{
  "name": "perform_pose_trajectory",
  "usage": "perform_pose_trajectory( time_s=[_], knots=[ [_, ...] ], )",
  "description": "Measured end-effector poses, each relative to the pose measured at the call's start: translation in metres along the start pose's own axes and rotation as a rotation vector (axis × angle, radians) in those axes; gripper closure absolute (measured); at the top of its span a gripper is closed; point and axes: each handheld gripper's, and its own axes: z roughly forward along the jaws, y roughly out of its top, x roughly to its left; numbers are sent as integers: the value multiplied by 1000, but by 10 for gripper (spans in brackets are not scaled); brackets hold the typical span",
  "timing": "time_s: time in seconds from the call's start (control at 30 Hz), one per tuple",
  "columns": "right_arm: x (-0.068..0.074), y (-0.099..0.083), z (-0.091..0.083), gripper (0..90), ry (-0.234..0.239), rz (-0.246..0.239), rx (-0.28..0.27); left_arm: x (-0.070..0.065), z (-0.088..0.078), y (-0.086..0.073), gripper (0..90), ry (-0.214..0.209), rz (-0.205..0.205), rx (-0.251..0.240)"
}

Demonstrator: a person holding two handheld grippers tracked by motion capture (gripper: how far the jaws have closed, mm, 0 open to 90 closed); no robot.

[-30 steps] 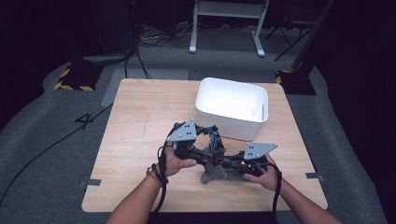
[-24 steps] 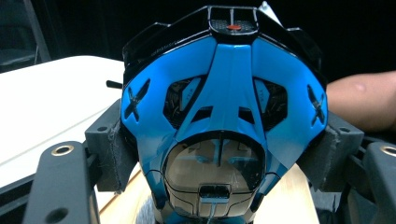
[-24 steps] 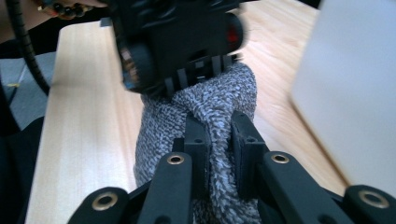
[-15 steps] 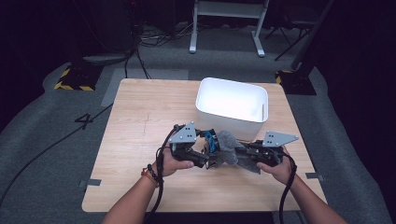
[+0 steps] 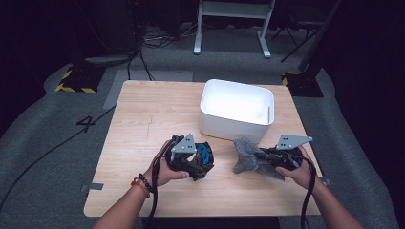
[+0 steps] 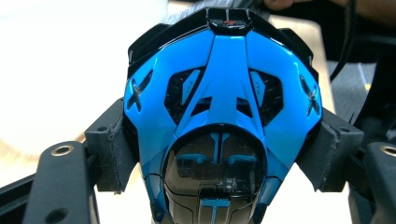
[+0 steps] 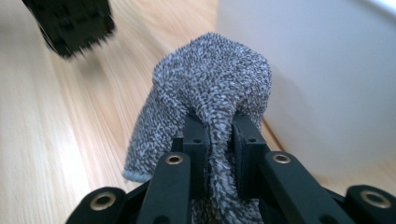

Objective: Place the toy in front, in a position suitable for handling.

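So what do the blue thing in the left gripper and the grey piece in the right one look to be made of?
Blue mouse: apparently hard moulded plastic, glossy, with sharp highlights and a smoky translucent panel. Grey cloth: soft knitted or terry-like fabric, matt, flecked with fuzzy loops, squeezed thin where the right gripper pinches it.

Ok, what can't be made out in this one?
- Inside of the white bin: high view, glare washes out its floor.
- Underside of the blue and black mouse: left gripper view, faces away; the left gripper covers most of it in the high view.
- Lower end of the grey cloth: right gripper view, pinched inside the right gripper.
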Motion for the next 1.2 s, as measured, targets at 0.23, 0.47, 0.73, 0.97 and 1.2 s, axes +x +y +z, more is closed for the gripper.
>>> perform_pose_trajectory(
  time_s=[0.23, 0.47, 0.73, 0.97, 1.2],
  knots=[
    [-21, -20, -15, 773, -50, 43, 57, 6, 9, -7, 243, 37, 0, 90],
    [-34, -33, -17, 762, -79, 74, 100, 13, 27, -4, 242, 24, -23, 135],
    [-36, -39, -6, 742, -62, 85, 109, 23, 46, -3, 240, 3, -69, 197],
    [-32, -41, 4, 728, -42, 74, 113, 25, 65, -12, 238, 25, -73, 331],
    [-28, -42, 13, 689, -32, 61, 132, 26, 71, -18, 238, 52, -84, 395]
  ],
)
